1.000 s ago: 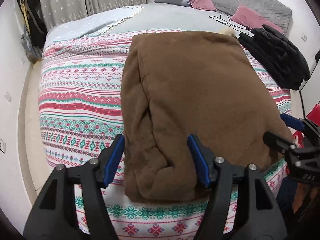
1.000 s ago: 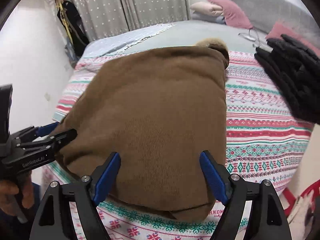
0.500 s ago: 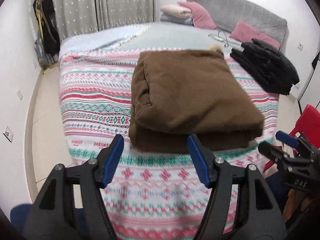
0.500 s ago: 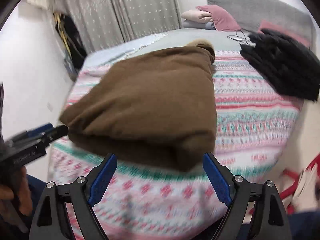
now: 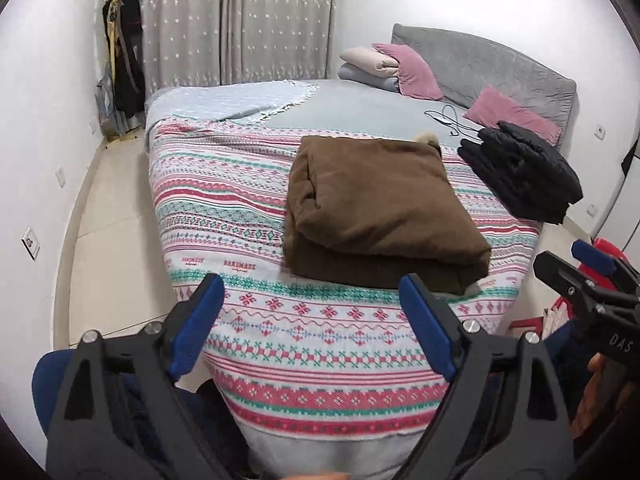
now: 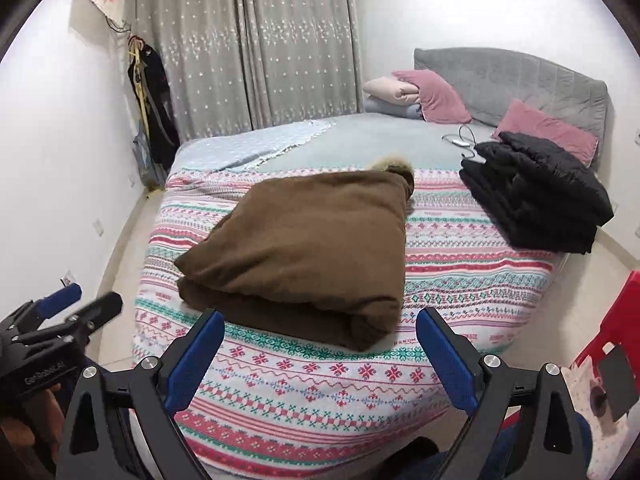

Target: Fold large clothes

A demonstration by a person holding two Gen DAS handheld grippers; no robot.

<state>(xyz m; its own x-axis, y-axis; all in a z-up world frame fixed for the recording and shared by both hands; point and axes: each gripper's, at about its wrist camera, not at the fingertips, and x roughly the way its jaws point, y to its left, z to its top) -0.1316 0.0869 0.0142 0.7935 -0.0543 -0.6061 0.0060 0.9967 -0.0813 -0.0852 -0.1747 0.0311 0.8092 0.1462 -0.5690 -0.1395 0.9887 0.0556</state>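
A brown coat (image 5: 376, 208) lies folded into a thick rectangle on the patterned bedspread (image 5: 224, 216), with a fur-trimmed hood at its far end; it also shows in the right wrist view (image 6: 308, 244). My left gripper (image 5: 312, 320) is open and empty, held back from the bed's near edge, well short of the coat. My right gripper (image 6: 320, 352) is open and empty, also back from the bed. Each gripper appears at the edge of the other's view.
A folded black jacket (image 5: 520, 172) lies at the bed's right side, with a white cable beside it. Pink pillows (image 5: 408, 68) and folded blankets sit by the grey headboard. A red chair (image 6: 612, 344) stands at right. Clothes hang in the left corner.
Both grippers have pulled back from over the folded brown coat to beyond the bed's near edge. The coat stays folded on the bedspread.
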